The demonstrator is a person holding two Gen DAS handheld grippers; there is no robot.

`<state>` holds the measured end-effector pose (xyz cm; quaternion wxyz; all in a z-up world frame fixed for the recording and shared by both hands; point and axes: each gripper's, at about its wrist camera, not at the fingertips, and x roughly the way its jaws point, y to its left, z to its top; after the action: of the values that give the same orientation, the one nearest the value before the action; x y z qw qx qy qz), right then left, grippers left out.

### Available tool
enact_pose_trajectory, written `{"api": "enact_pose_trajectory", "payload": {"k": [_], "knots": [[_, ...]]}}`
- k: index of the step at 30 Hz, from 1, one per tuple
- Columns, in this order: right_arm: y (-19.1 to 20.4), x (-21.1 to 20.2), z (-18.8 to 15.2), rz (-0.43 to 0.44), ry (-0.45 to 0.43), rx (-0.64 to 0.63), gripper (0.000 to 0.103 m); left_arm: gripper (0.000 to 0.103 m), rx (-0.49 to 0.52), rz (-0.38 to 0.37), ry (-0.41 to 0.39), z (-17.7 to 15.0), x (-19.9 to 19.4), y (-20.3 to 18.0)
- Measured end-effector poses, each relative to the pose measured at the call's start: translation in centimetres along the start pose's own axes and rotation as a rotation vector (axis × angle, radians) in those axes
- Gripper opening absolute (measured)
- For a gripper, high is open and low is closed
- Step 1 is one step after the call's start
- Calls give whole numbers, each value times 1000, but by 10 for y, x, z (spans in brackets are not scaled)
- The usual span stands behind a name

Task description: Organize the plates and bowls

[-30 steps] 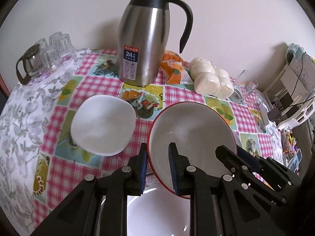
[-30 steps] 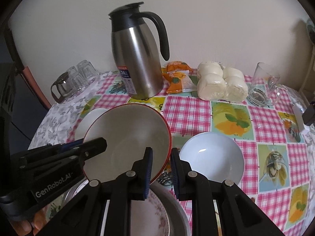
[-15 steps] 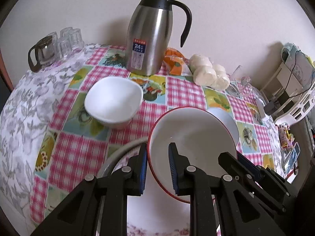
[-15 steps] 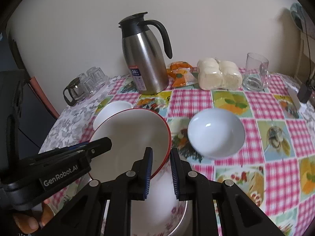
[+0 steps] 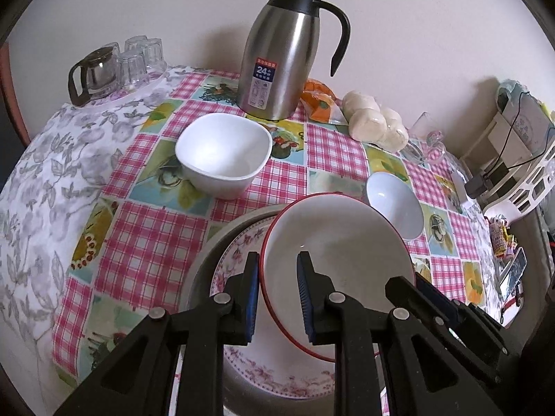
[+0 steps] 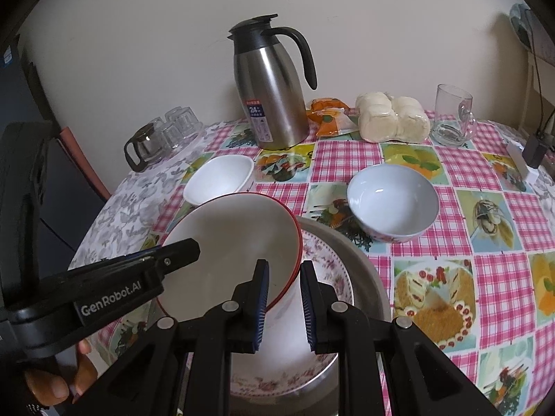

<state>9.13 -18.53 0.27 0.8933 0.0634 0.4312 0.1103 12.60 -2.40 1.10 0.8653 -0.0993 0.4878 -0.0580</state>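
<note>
1. Left wrist view: our left gripper (image 5: pixel 277 293) is clamped on the near-left rim of the red-rimmed bowl (image 5: pixel 341 242), whose lower edge our black fingers hide. The bowl hangs tilted over a floral plate (image 5: pixel 239 253) that sits in a grey metal basin (image 5: pixel 208 253), both cut off at 6 o'clock. A glossy squarish white bowl (image 5: pixel 223 154) stands at 11 o'clock, a round pale bowl (image 5: pixel 395 204) at 2. A second ago only checked tablecloth (image 5: pixel 145 228) lay under the bowl.

2. Right wrist view: our right gripper (image 6: pixel 284 300) pinches the same bowl's (image 6: pixel 236 239) right rim. The steel jug (image 6: pixel 274 93) at 12 o'clock looks farther off than before.
</note>
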Motion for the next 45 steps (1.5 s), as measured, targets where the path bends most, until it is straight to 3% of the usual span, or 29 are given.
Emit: {"api": "enact_pose_trajectory", "payload": {"k": [14, 36, 37, 39, 40, 42, 44, 45], "knots": [[4, -21, -18, 25, -17, 13, 20, 22, -8, -10, -23, -17, -21, 1], [2, -15, -21, 15, 9, 16, 20, 21, 7, -5, -17, -16, -21, 0], [3, -14, -21, 23, 9, 13, 20, 22, 2, -62, -12, -16, -22, -1], [9, -18, -20, 156, -10, 20, 19, 22, 15, -153, -14, -16, -26, -8], [20, -21, -19, 160, -23, -15, 19, 22, 26, -169, -20, -16, -27, -12], [33, -24, -18, 103, -44, -81, 20, 20, 37, -117, -29, -15, -28, -16], [29, -17, -18, 124, -24, -69, 18, 20, 16, -110, -21, -14, -23, -10], [23, -14, -19, 99, -19, -55, 19, 20, 33, -46, -15, -14, -17, -9]]}}
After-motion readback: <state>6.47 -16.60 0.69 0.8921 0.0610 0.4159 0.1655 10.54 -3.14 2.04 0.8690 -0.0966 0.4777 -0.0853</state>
